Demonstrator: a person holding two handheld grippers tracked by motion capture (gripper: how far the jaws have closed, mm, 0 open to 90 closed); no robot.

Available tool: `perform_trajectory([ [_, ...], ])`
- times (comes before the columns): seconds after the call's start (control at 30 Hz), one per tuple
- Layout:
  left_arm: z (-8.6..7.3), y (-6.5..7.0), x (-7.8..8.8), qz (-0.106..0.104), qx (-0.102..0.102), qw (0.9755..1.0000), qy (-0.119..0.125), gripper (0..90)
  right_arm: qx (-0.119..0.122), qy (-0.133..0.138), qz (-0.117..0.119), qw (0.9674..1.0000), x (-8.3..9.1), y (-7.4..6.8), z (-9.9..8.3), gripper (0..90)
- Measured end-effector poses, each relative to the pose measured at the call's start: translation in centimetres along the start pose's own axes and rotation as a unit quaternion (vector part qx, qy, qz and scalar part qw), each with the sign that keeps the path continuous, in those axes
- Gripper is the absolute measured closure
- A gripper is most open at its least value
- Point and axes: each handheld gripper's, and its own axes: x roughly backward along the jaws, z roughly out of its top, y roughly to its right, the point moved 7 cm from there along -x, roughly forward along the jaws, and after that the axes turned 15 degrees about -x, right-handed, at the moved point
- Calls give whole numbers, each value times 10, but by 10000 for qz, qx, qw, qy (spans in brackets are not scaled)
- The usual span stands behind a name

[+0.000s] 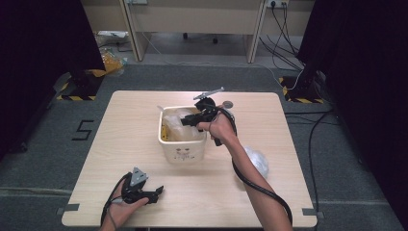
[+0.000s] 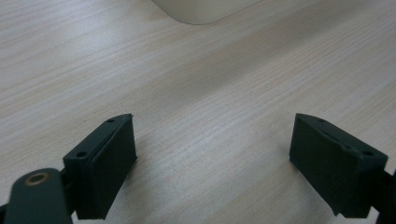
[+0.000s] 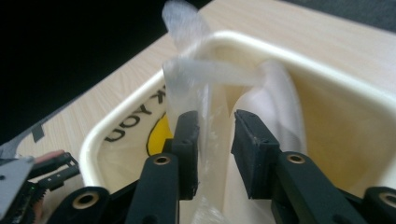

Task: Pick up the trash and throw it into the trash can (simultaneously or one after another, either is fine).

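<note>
My right gripper (image 3: 215,140) hangs over the cream bin (image 1: 183,149), jaws parted a little with the clear plastic bag (image 3: 210,93) standing between them; the pads look slack on the film, not pinching it. The bag sits inside the bin, its top poking above the rim, probably so it can line the bin. My left gripper (image 2: 215,163) rests on the table (image 2: 210,70) in front of the bin, jaws wide apart and empty, out of the way. Another crumpled bag (image 1: 257,161) lies right of the bin.
</note>
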Motion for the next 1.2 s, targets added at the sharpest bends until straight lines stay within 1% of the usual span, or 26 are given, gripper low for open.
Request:
perform_trajectory([
  [0.13,0,0,0,0,0,10000,-2,136,-7,234,15,9997,20,0,7,658],
  [0.23,0,0,0,15,10,10000,24,136,1,407,85,9991,35,-1,11,640],
  [0.33,0,0,0,17,13,10000,28,136,39,538,105,9985,52,1,11,620],
  [0.43,0,0,0,17,11,10000,21,136,-20,679,79,9977,69,7,8,602],
  [0.57,0,0,0,5,10,10000,14,136,-70,839,53,9964,91,17,-2,578],
  [0.7,0,0,0,6,13,10000,13,136,-114,889,-22,9960,109,29,-17,574],
  [0.77,0,0,0,9,14,10000,13,136,-185,935,-57,9954,116,35,-24,572],
  [0.93,0,0,0,13,11,10000,11,135,-263,1024,-115,9943,130,49,-40,563],
  [1.1,0,0,0,17,8,10000,15,135,-309,1099,-190,9933,139,60,-58,539],
  [1.2,0,0,0,17,9,10000,22,135,-313,1123,-286,9928,144,67,-69,527],
])
